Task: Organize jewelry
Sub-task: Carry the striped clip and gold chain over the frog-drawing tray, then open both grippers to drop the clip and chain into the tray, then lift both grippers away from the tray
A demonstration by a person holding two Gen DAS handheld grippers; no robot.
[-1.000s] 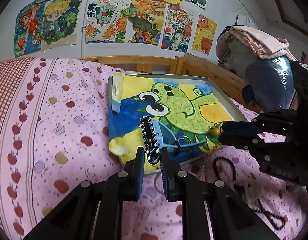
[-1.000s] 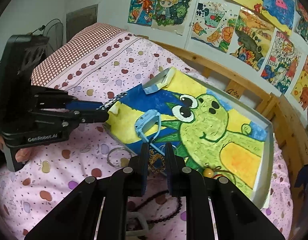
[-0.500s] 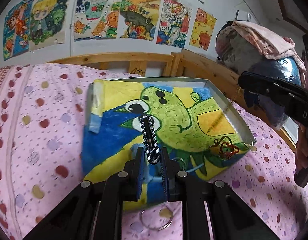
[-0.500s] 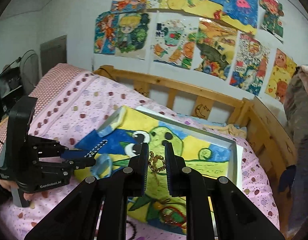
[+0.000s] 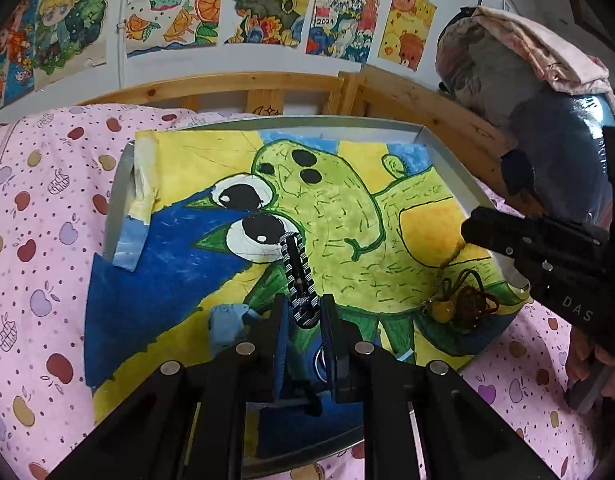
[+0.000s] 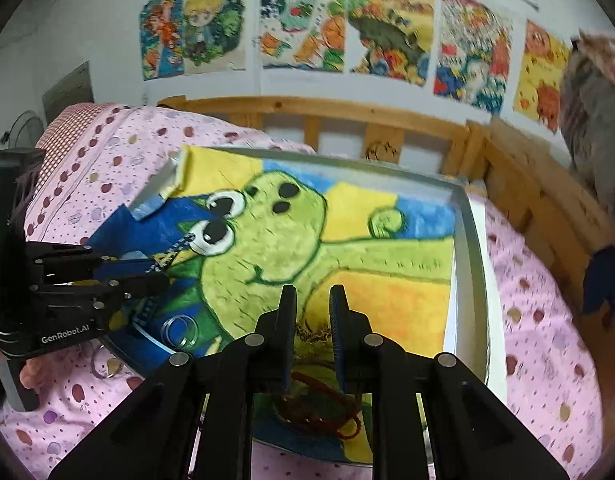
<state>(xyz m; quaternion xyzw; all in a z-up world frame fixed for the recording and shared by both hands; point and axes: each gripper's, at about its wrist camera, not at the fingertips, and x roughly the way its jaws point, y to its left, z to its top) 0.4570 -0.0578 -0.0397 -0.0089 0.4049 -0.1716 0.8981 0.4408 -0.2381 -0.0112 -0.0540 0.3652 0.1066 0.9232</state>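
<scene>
A shallow grey tray [image 5: 119, 184] lined with a green frog drawing lies on the bed. My left gripper [image 5: 303, 312] is shut on a black-and-white striped bracelet [image 5: 297, 268], held above the tray's near side. A blue watch [image 5: 227, 324] and a metal ring [image 5: 321, 360] lie under it. My right gripper [image 6: 313, 308] is shut on a gold chain [image 6: 315, 334] low over the tray [image 6: 471, 260]. The chain [image 5: 451, 256] hangs down to a red cord [image 5: 473, 308] with a yellow bead [image 5: 443, 312]. The right wrist view shows the left gripper [image 6: 163, 268] at left.
Two metal rings [image 6: 179, 330] lie in the tray's near left corner, and another ring [image 6: 103, 360] lies on the pink spotted bedspread [image 5: 47, 240]. A wooden bed rail [image 5: 235, 92] runs behind the tray. Bundled clothes and a blue bag [image 5: 547, 128] stand at right.
Both grippers moved from the bedspread to over the tray. The right one lifted the gold chain, then lowered it beside the red cord. The left one carried the striped bracelet forward.
</scene>
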